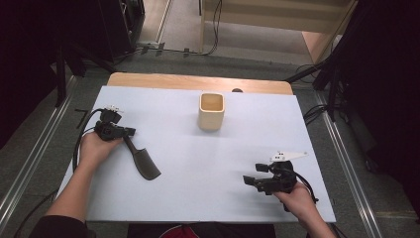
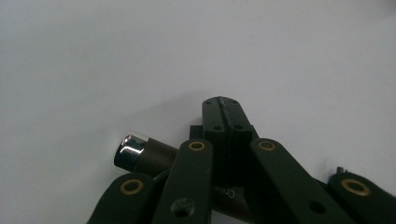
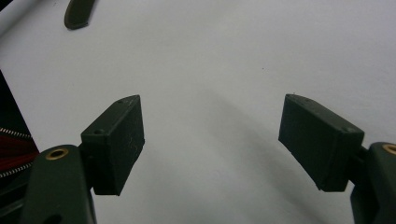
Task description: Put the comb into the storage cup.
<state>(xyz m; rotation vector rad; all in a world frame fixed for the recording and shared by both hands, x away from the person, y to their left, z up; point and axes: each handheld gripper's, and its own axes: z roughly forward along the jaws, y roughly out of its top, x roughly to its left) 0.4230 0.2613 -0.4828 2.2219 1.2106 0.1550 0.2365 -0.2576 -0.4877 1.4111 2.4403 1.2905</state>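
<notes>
1. High view: left gripper (image 1: 130, 134) clamps a dark spatula (image 1: 142, 161) by its handle, blade resting on the table (image 1: 208, 168).
2. Right gripper (image 3: 210, 140) hovers spread wide, empty, probably kept clear.
3. Cup (image 1: 211, 111) stands upright mid-table, well apart from both.

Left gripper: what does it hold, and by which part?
The left gripper holds a dark spatula by its handle, near the chrome-capped end.
</notes>
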